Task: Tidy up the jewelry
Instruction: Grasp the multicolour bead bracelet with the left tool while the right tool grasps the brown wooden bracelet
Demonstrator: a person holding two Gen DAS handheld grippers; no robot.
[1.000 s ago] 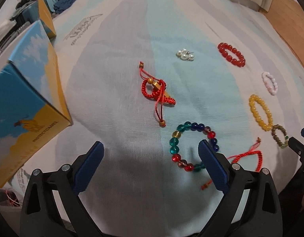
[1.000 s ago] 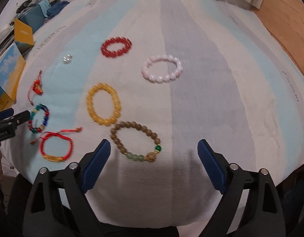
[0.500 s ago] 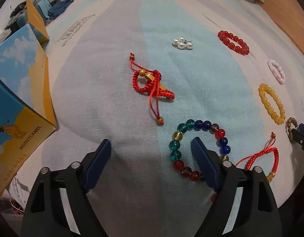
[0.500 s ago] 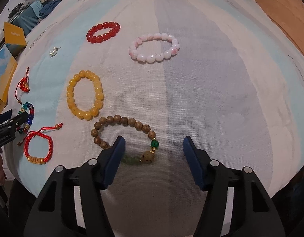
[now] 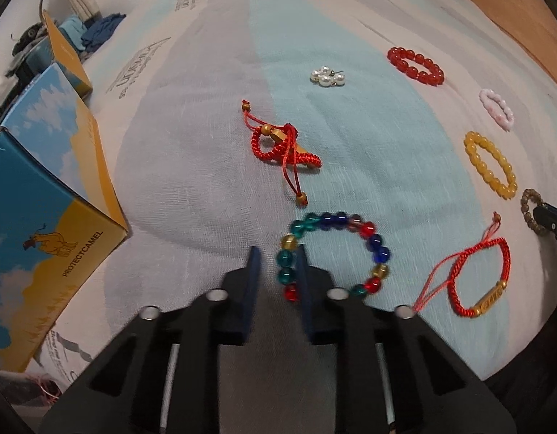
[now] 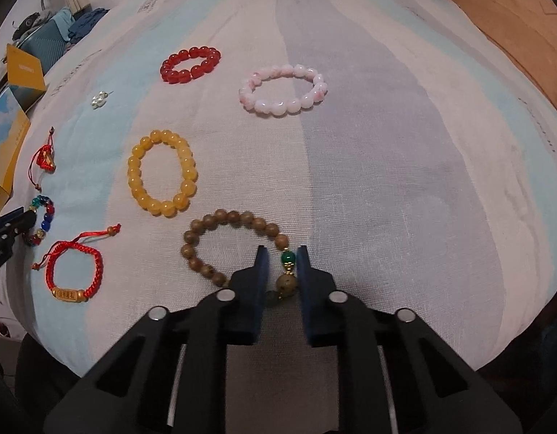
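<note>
Jewelry lies spread piece by piece across the bed (image 6: 387, 144), so each can be taken alone. The box (image 5: 43, 217), plain only in the left view, is the likely destination. The left hand-held gripper (image 5: 278, 253), jaws just closed in, pinches the glass bracelet (image 5: 372, 246). The right hand-held gripper (image 6: 283, 253) likewise pinches the wood bracelet (image 6: 235, 217), a grip only the right view shows clearly.

Bracelets (image 6: 162, 173) lie apart on the cloth (image 6: 387, 162); box (image 5: 43, 217) left.
</note>
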